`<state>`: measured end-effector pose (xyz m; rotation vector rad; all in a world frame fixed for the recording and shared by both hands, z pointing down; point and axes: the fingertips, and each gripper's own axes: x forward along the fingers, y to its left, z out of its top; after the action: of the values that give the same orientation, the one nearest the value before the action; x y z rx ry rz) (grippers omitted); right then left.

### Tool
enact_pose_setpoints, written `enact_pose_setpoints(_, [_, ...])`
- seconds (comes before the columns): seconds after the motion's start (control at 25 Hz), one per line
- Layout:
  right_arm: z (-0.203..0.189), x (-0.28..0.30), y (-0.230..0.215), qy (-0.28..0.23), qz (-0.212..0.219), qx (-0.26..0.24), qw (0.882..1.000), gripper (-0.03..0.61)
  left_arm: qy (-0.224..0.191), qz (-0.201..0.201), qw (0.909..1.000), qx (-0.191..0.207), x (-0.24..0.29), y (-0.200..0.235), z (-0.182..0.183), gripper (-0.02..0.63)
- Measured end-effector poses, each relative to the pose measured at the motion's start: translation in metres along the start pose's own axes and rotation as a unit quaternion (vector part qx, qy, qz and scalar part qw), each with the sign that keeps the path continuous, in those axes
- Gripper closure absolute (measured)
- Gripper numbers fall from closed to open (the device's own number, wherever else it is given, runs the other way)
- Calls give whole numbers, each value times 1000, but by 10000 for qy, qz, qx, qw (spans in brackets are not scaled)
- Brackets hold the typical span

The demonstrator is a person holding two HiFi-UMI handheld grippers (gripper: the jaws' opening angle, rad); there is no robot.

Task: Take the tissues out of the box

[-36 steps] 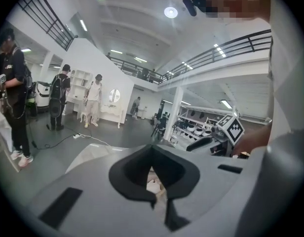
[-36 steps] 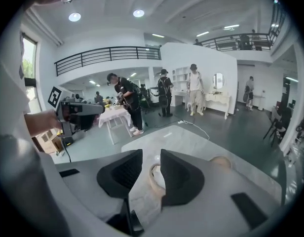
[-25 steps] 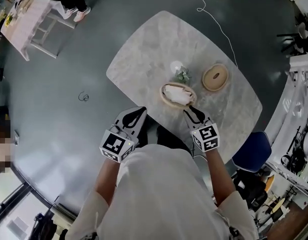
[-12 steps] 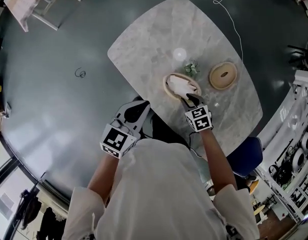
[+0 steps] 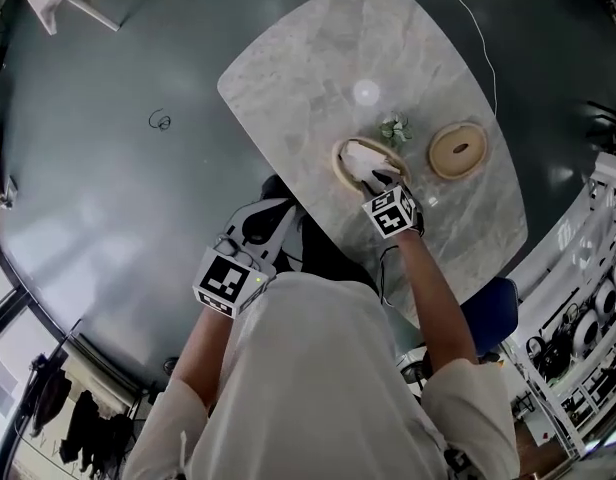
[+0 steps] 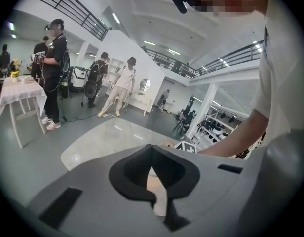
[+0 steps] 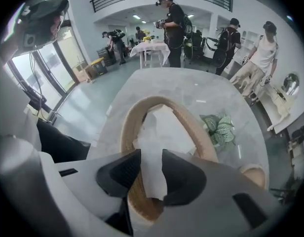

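Note:
A round wooden tissue box (image 5: 340, 163) stands open on the marble table (image 5: 318, 58), with white tissues (image 5: 363, 158) heaped inside. My right gripper (image 5: 378, 180) reaches over the box's near rim. In the right gripper view its jaws (image 7: 151, 174) are opening, and a raised fold of tissue (image 7: 157, 132) stands between them above the box rim (image 7: 128, 127); the pads do not visibly press it. My left gripper (image 5: 263, 218) hangs off the table's near edge by my body, jaws together and empty, as the left gripper view (image 6: 152, 149) also shows.
The box's wooden lid (image 5: 458, 150) lies to the right of the box. A small leafy plant (image 5: 394, 128) and a clear glass (image 5: 365, 92) stand just beyond it. A blue chair (image 5: 493, 303) is at the table's right. People stand by a far white table (image 7: 152, 48).
My right gripper has moved forward from the table's near edge to over the tissue box, and its jaws have spread. The left gripper has stayed by my body.

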<state>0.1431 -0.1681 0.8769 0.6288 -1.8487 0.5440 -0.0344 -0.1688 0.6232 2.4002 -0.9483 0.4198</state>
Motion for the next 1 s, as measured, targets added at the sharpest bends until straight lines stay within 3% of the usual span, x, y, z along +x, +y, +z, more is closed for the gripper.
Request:
enact_pose_setpoints(0.52, [-3,33,-8,601,-272,-651,9957,425,48,210,9995,-238,-8,19,-15,606])
enact_pose_setpoints(0.68, [-2,33,-8,582,-376,-669,9953,513,66,220,9994,-255,-11,21,-17,606])
enact_pose_setpoints(1.0, [0,11,-7,289,-380,-425,9980,534,14,183,9997,-165,-14,20,-9,606])
